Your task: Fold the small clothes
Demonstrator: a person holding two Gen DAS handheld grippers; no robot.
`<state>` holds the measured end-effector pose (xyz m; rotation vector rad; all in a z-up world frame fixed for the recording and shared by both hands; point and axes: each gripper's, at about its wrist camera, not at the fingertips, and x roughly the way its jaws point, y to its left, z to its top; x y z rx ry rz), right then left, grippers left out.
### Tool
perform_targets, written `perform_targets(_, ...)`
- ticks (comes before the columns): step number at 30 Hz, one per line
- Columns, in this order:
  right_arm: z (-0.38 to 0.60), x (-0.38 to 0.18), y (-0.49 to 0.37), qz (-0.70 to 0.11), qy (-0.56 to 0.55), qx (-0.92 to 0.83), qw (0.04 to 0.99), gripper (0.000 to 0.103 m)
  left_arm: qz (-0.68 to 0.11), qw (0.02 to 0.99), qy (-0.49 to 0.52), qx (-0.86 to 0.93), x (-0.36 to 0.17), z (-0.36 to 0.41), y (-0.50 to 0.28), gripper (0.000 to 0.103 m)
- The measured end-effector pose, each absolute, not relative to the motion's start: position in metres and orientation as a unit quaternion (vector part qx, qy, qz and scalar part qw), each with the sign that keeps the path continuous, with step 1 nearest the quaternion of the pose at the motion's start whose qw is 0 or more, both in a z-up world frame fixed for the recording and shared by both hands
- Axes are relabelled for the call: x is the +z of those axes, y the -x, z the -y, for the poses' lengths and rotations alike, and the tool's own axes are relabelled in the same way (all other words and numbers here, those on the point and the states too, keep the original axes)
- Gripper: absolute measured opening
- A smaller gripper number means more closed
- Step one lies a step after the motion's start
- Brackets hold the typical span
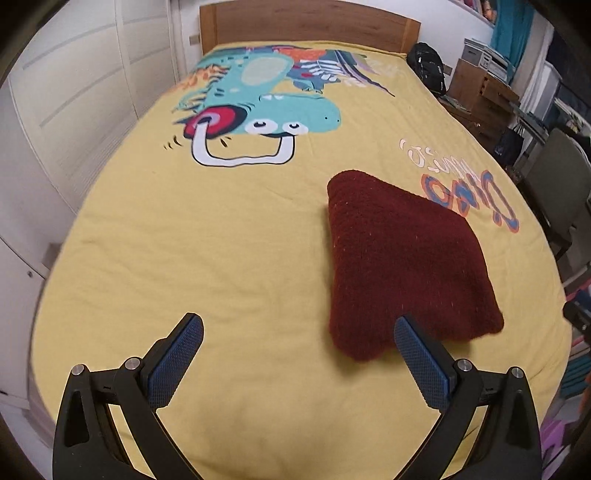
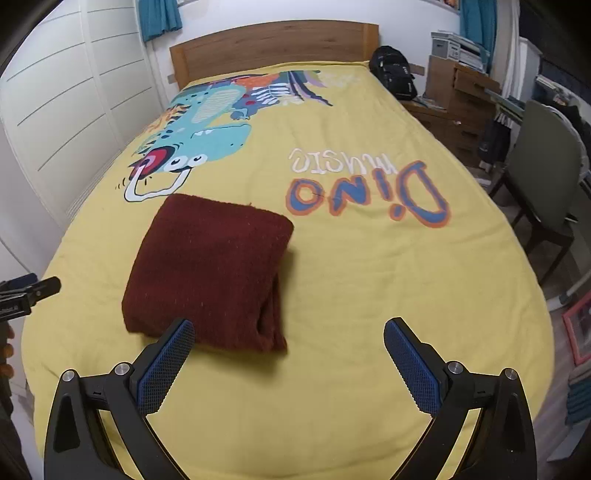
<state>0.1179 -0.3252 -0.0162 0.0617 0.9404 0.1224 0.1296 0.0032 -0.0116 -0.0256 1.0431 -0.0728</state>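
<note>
Left wrist view
Count: I see one folded maroon garment [image 1: 402,262], one yellow bedspread [image 1: 207,258], one wooden headboard [image 1: 306,22], one black backpack [image 1: 428,66].
Garment position: on the bedspread, ahead and right of my left gripper [image 1: 299,328].
Garment axis: long axis runs from the near right corner away toward the bed's middle, narrowing at the far end.
Left gripper state: jaws spread wide, nothing between them; the right blue pad [image 1: 421,365] overlaps the garment's near edge in this view, but I cannot tell whether it touches.

Right wrist view
Count: I see one garment [image 2: 210,269], one bedspread [image 2: 369,280], one headboard [image 2: 273,44], one backpack [image 2: 393,72], one grey chair [image 2: 546,162].
Garment position: left of centre, below the dinosaur print [image 2: 195,136].
Garment axis: long axis runs near to far; stacked fold layers face right.
Right gripper [image 2: 288,328] state: jaws wide apart, holding nothing; its left pad [image 2: 166,365] overlaps the garment's near edge, contact unclear.
Other gripper: the left gripper's tip [image 2: 29,290] shows at the left margin, apart from the garment.
</note>
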Motion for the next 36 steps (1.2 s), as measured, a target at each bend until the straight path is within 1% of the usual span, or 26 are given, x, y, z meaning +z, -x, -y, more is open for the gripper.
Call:
perform_targets(3, 0.329, -0.017, -0.099, -0.457, -0.035, 0.050, 0.888, 0.102, -0.501, 0.865, 0.005, -0.027, -0.010, -0.003, -0.110, 0.102)
perform_targets(9, 0.339, -0.021, -0.070, -0.468, -0.059, 0.037, 0.881, 0.102, -0.517, 0.855, -0.009, -0.023, -0.024, -0.007, -0.078, 0.102)
perform_targets(15, 0.342, -0.022, -0.060, -0.473, -0.051, 0.026, 0.879, 0.102, -0.521, 0.853, -0.002, -0.018, -0.026, -0.014, -0.061, 0.102)
perform_targets(36, 0.344, -0.023, -0.054, -0.478, -0.045, 0.020, 0.877, 0.102, -0.529, 0.849, -0.006, 0.000, -0.026, -0.021, -0.054, 0.102)
